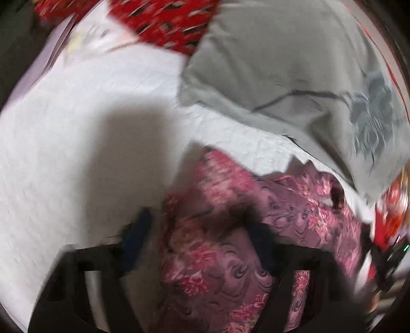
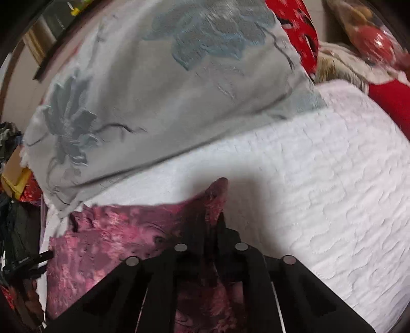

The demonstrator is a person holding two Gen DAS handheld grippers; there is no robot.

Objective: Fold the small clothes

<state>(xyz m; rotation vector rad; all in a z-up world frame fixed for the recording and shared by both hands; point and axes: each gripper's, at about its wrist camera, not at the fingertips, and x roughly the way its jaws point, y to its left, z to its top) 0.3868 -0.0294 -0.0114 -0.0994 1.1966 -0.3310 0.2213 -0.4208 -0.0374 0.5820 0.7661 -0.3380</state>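
A pink and maroon floral garment (image 1: 225, 256) lies crumpled on the white quilted bedcover (image 1: 77, 153). In the blurred left wrist view my left gripper (image 1: 197, 235) straddles it. Its blue-tipped left finger stands off the cloth's edge with bedcover showing in the gap, and its right finger lies over the fabric. In the right wrist view my right gripper (image 2: 215, 230) is shut on the same garment (image 2: 115, 243). A pinched corner of cloth stands up in a peak just beyond the fingertips.
A large grey pillow (image 1: 282, 76) (image 2: 153, 89) with blue embroidered flowers lies just behind the garment. Red patterned fabric (image 1: 159, 23) (image 2: 299, 33) lies at the far side of the bed. Boxes and dark clutter (image 2: 15, 179) sit off the bed's left edge.
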